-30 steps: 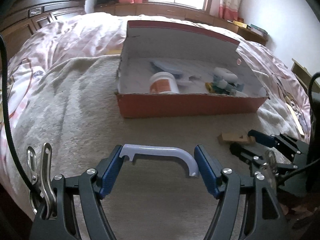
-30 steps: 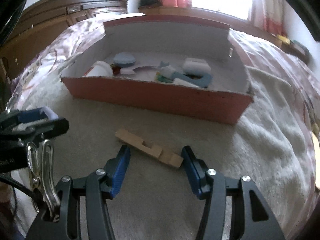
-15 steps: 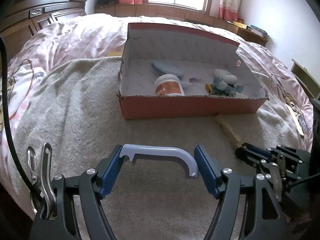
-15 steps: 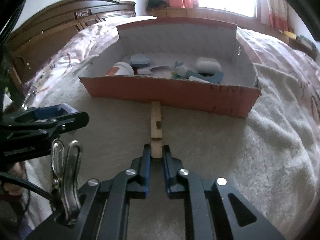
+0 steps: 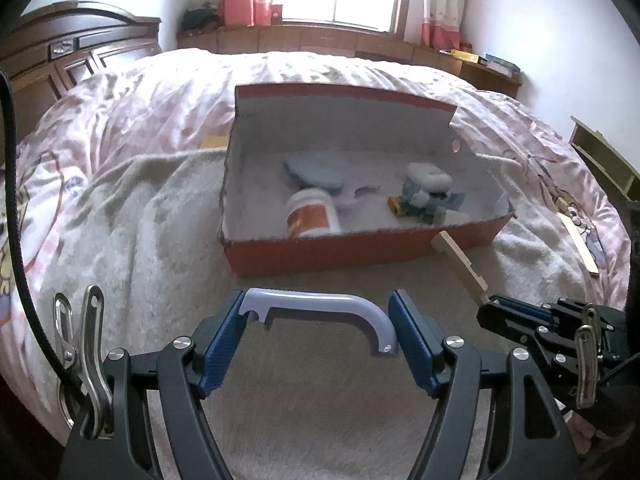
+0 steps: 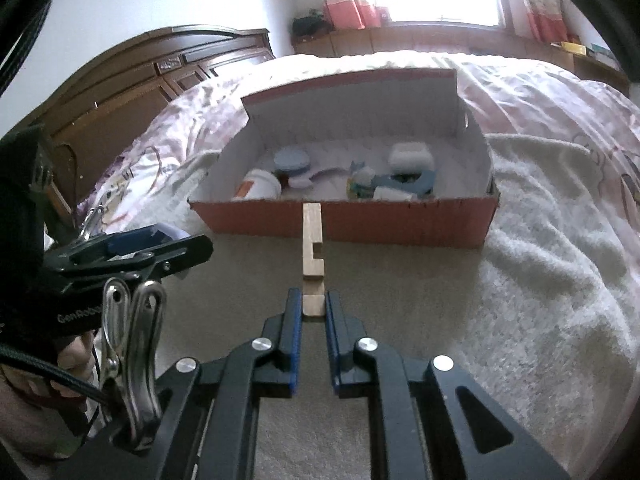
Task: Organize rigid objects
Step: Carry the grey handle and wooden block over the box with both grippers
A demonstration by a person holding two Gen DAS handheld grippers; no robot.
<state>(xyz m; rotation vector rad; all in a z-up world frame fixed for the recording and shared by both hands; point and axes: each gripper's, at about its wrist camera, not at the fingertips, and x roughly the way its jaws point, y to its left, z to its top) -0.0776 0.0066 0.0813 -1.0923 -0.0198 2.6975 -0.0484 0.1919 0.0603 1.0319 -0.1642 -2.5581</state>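
2 tools: left grips 1 handle, right 1 wooden block.

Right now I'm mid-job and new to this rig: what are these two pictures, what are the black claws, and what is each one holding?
There is no robot arm: a person carries a two-finger claw in each hand, and each picture comes from a fisheye camera on one claw, looking along its fingers. The left claw grips a pale blue curved handle by its ends. The right claw is shut on the near end of a notched wooden block, which points at the box. Ahead, on a cream blanket over the bed, sits an open red cardboard box holding a white jar with an orange label and other small items.
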